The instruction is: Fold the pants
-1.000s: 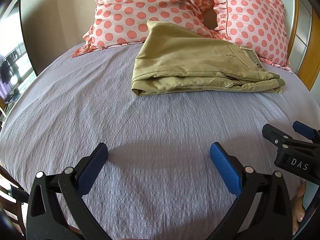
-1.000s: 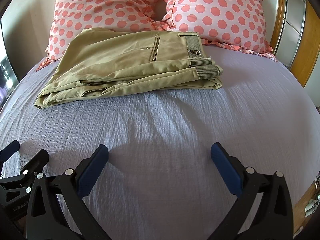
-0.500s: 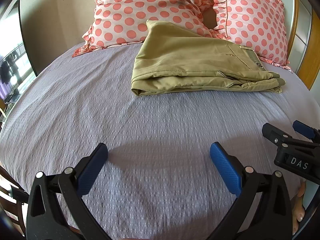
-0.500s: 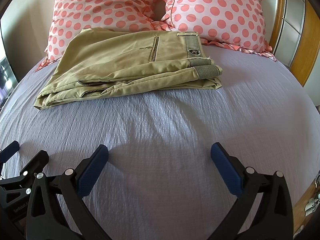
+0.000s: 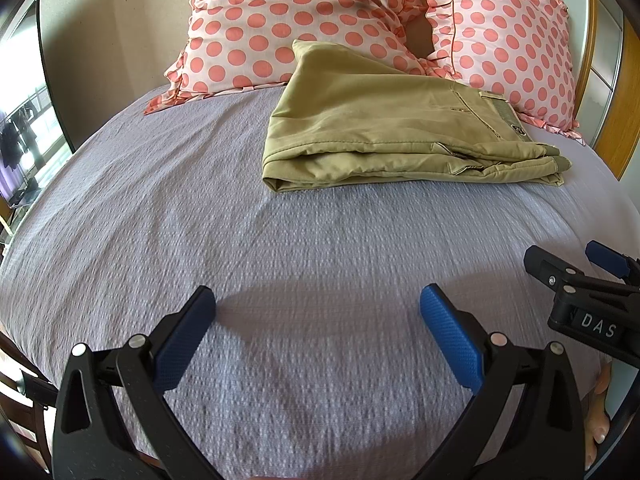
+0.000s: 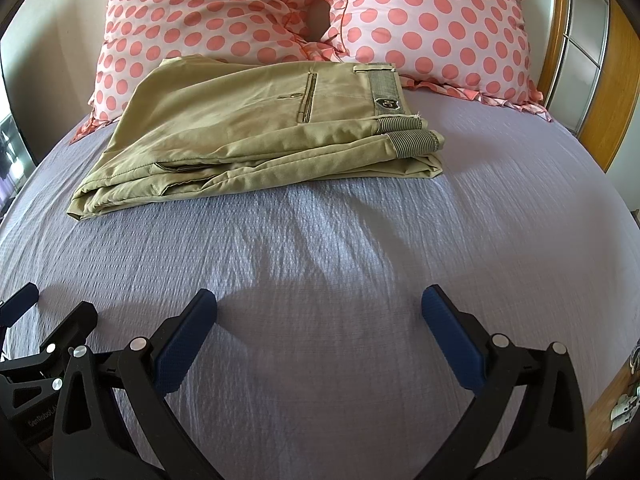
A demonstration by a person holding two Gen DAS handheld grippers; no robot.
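Khaki pants (image 5: 384, 132) lie folded in a flat stack on the lilac bedspread (image 5: 200, 208), far end against the pillows; they also show in the right wrist view (image 6: 248, 132), waistband to the right. My left gripper (image 5: 318, 312) is open and empty, low over the bedspread well short of the pants. My right gripper (image 6: 320, 312) is open and empty too, beside the left one. The right gripper's tips show at the left wrist view's right edge (image 5: 572, 268); the left gripper's tips show at the right wrist view's left edge (image 6: 44, 312).
Two white pillows with coral dots (image 5: 288, 20) (image 6: 432, 24) lean at the head of the bed. A wooden headboard and panelled wardrobe (image 6: 580, 60) stand at the right. A window (image 5: 20, 136) is at the far left.
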